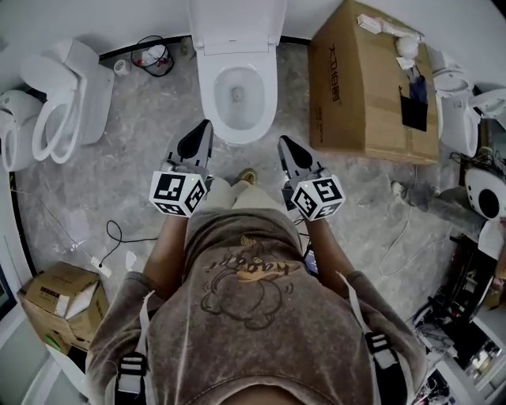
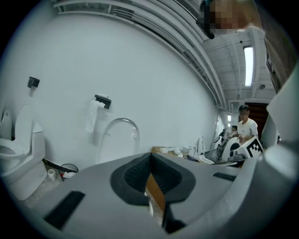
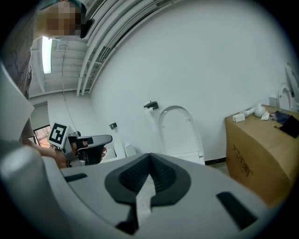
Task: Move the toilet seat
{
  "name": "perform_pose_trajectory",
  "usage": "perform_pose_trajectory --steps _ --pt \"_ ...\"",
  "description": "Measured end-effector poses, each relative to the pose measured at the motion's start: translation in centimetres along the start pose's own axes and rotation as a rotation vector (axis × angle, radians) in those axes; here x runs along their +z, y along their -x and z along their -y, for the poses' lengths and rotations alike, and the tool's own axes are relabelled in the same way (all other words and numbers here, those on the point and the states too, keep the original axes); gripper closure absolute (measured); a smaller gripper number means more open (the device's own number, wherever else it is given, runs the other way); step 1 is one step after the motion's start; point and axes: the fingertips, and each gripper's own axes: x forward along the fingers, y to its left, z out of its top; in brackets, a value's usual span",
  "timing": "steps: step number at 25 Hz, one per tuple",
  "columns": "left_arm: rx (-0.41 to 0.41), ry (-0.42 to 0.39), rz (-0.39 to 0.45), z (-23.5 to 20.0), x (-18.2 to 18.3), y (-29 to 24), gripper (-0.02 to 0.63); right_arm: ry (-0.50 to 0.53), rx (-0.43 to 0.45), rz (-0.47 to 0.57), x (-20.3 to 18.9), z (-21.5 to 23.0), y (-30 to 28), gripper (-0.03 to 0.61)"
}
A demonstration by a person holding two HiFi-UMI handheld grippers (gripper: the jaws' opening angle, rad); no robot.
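The white toilet (image 1: 237, 95) stands against the far wall in the head view, its bowl uncovered and the seat and lid (image 1: 237, 22) tipped up against the tank. Both of my grippers hover in front of it, close to my body and touching nothing. My left gripper (image 1: 204, 128) is shut and empty, just left of the bowl's front rim. My right gripper (image 1: 283, 143) is shut and empty too, a little right of the rim. The left gripper view shows the raised seat (image 2: 117, 137) beyond the shut gripper (image 2: 149, 161). In the right gripper view the raised seat (image 3: 180, 133) lies past the shut gripper (image 3: 149, 161).
A large cardboard box (image 1: 371, 87) stands right beside the toilet, with small items on top. Spare toilets (image 1: 67, 99) sit at the left wall and more (image 1: 455, 103) at the right. A small box (image 1: 63, 297) and cables lie on the floor at the lower left.
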Motion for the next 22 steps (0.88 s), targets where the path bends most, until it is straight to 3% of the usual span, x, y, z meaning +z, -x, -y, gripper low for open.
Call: perform_pose_trajectory --steps 9,22 --pt "0.012 0.013 -0.028 -3.0 -0.6 -2.4 0.606 0.000 0.015 -0.028 -0.1 1.1 -3.8 0.578" --pt "0.004 0.037 -0.119 -8.1 -7.4 -7.0 0.606 -0.019 -0.018 -0.085 -4.8 4.9 -9.7 0.578"
